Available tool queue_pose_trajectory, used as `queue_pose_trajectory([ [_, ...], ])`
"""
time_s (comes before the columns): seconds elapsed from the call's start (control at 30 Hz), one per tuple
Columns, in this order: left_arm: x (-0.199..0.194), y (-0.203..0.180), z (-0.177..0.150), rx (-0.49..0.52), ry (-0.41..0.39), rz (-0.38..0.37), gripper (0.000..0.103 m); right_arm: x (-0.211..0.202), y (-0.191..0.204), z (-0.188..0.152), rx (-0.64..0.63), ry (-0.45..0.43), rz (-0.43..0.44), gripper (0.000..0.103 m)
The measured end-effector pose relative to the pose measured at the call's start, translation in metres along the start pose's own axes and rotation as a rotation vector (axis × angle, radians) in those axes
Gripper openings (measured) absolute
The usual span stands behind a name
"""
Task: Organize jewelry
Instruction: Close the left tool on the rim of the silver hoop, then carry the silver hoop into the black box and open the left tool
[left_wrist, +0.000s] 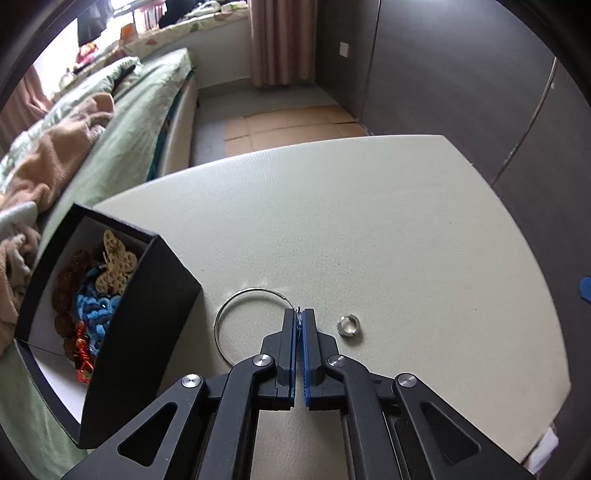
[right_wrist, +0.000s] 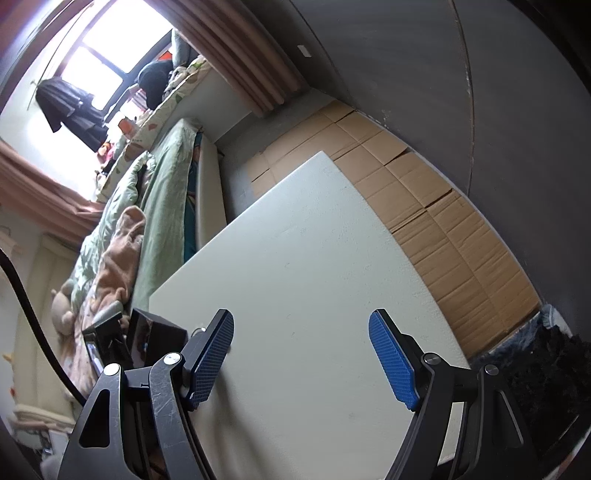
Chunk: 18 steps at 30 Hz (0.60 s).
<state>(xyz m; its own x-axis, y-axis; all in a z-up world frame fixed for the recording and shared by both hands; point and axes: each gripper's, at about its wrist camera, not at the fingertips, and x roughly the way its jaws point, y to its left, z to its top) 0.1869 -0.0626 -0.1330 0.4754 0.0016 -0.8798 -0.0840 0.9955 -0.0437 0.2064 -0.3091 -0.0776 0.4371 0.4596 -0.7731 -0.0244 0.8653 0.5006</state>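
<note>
At the bottom centre of my left wrist view, my left gripper has its black fingers pressed together, the blue pads nipping the thin silver wire hoop at its clasp end, just right of the hoop's open curve. The hoop lies flat on the pale cream padded tabletop, its arc sweeping away to the left of my fingertips. Just to the right of the tips, apart from them, sits a small chunky silver ring, also flat on the top. At the lower left of that frame stands the open black cardboard jewellery box with a white lining, near the hoop but not touching it; inside I see a tan filigree butterfly-shaped ornament, dark brown beads, a blue braided cord and a red-orange piece at the nearer end. In my right wrist view, my right gripper fills the bottom of the frame with its blue pads spread wide and nothing between them, only bare tabletop. At the lower left of that view the black box shows partly behind my left finger. Further off, the upper left of both frames holds a bed with green bedding, and flattened brown cardboard covers the floor beyond the table's far edge.
</note>
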Motion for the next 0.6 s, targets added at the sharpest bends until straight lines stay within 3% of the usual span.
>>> queue_pose_trajectory([
  [0.47,-0.056,0.024,0.008,-0.078,-0.101,-0.129,0.002,0.019,0.023,-0.010,-0.068,0.049,0.013,0.077],
  [0.6,-0.074,0.037,0.011,-0.103,-0.138,-0.153,0.002,0.029,0.033,-0.014,-0.100,0.081,0.019,0.067],
])
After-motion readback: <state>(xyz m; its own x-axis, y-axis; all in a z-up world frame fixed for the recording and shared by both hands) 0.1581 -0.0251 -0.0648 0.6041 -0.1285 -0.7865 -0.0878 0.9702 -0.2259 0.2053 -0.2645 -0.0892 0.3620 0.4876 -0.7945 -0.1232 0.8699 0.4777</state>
